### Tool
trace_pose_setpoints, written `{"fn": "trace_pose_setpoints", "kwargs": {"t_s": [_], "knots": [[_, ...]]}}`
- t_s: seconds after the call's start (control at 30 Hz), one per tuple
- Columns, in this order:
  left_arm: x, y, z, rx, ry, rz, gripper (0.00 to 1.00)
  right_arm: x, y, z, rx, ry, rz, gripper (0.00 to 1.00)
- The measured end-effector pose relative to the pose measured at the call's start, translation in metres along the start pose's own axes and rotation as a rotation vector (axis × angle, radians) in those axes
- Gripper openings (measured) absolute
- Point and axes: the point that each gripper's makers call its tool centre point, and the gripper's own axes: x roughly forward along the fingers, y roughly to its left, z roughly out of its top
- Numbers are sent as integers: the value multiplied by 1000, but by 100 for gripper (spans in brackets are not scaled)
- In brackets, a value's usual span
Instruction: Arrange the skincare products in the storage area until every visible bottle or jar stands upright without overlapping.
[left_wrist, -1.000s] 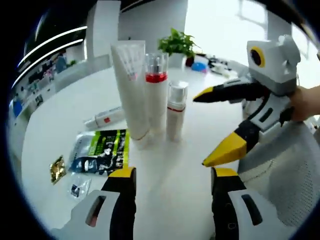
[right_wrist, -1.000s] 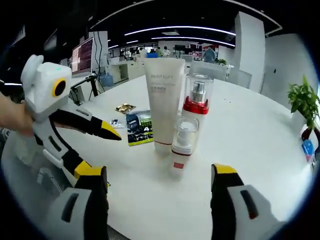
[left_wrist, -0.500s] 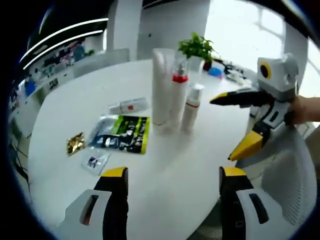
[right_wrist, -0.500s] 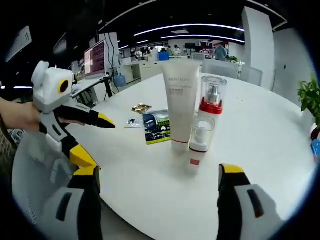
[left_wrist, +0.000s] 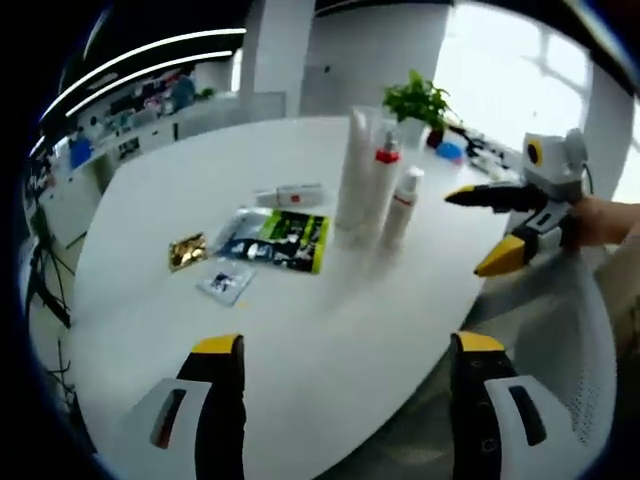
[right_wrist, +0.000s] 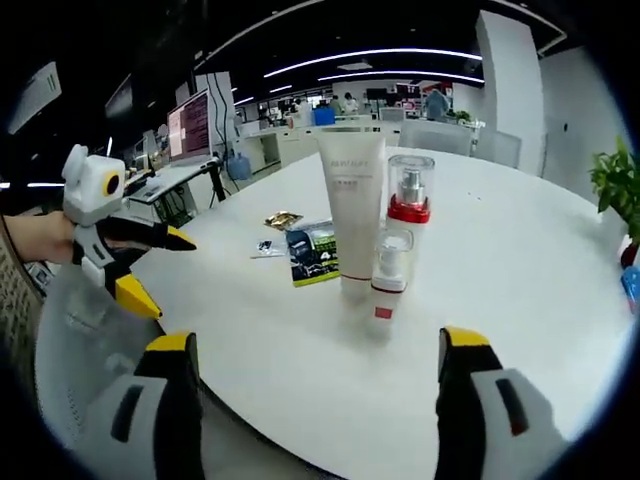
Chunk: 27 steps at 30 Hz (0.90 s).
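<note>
On the round white table we count three skincare products standing upright in a tight cluster: one tall white tube, one clear-capped pump bottle with a red collar, and one small white bottle in front, just beside the tube. A fourth, small white bottle lies on its side behind them in the left gripper view. Near it we see one green-and-black sachet, one gold packet and one small clear packet. Both tools are off the table edge (a potted plant sits at the far rim). Our left gripper has its jaws spread wide, holding nothing; our right gripper likewise gapes, with nothing between its jaws.
</note>
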Motion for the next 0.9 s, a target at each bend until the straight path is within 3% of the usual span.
{"fn": "trace_pose_setpoints", "kwargs": {"t_s": [0.5,0.73,0.9], "knots": [[-20,4,-8,-33,-7,20,87,-13,3,-2,26,-8,-4,100],[-25,8,-17,-48,8,30,90,-15,-1,-15,38,14,-23,100],[-27,11,-20,-60,11,39,90,-16,-2,-15,44,11,-31,100]]}}
